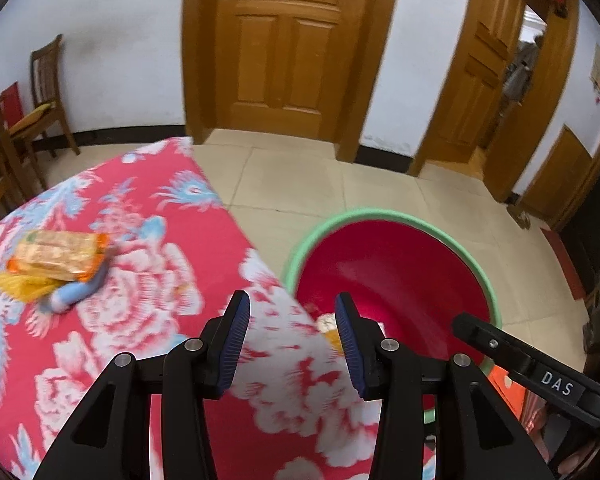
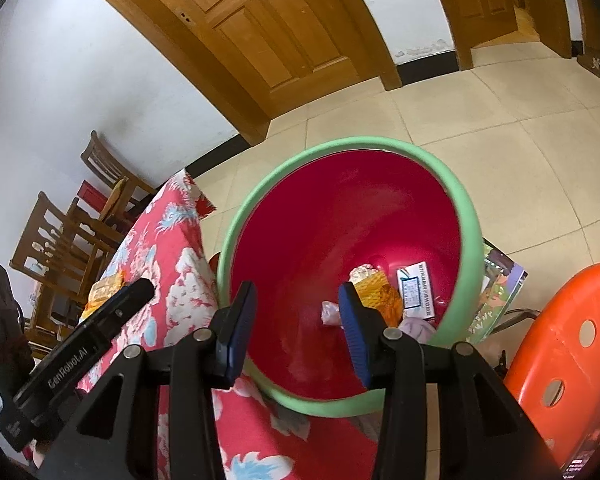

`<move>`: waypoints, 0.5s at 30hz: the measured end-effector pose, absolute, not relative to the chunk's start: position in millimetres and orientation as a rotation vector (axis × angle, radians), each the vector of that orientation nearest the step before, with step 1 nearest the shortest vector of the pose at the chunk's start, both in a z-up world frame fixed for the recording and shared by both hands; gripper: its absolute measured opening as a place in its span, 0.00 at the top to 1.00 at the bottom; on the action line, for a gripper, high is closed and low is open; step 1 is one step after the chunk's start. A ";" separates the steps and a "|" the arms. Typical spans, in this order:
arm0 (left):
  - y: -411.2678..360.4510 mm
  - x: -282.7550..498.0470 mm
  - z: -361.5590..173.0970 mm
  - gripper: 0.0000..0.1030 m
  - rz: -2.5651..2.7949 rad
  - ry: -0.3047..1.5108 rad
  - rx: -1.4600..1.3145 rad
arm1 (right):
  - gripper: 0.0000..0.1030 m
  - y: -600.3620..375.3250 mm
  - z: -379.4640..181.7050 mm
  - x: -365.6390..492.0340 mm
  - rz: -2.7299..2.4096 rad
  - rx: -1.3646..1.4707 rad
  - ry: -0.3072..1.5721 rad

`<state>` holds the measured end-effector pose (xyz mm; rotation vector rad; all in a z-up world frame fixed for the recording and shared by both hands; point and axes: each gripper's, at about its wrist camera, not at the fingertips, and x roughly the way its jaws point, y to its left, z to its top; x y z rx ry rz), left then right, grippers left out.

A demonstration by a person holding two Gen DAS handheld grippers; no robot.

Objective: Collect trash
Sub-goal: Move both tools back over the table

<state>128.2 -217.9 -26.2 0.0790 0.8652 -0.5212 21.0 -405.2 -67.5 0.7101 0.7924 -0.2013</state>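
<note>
A red bin with a green rim [image 1: 364, 213] stands on the floor beside the table. My left gripper [image 1: 292, 304] hovers open over the table's corner, nothing between its fingers. On the red floral cloth [image 1: 140, 340] to its left lie an orange snack wrapper [image 1: 60, 254], a yellow wrapper [image 1: 22, 288] and a pale blue tube-like piece [image 1: 70, 298]. My right gripper [image 2: 296, 292] stands open and empty above the bin [image 2: 340, 146]. Inside the bin lie a yellow-orange wrapper [image 2: 376, 286], a white and blue carton [image 2: 414, 292], a pinkish crumpled scrap [image 2: 330, 312] and a lilac scrap [image 2: 418, 330].
An orange plastic stool [image 2: 560, 340] stands right of the bin, and a colourful booklet [image 2: 500, 288] lies behind the bin. Wooden chairs [image 1: 40, 92] line the left wall. Wooden doors [image 1: 284, 40] face a tiled floor [image 1: 340, 184].
</note>
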 end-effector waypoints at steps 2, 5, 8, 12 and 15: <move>-206.5 131.9 -23.4 0.56 -0.500 0.857 0.062 | 0.56 -401.3 -65.4 23.0 -0.191 0.704 0.793; -185.4 137.4 -16.4 0.56 -0.455 0.840 0.036 | 0.56 -393.2 -60.5 27.8 -0.176 0.685 0.794; -167.3 142.2 -11.4 0.56 -0.415 0.828 0.011 | 0.56 -384.3 -54.7 32.4 -0.158 0.667 0.793; -141.6 146.8 -7.8 0.55 -0.357 0.821 -0.013 | 0.55 -369.9 -46.5 41.2 -0.123 0.636 0.794; -124.8 150.6 -6.3 0.55 -0.316 0.819 -0.031 | 0.51 -358.3 -40.8 49.3 -0.097 0.614 0.793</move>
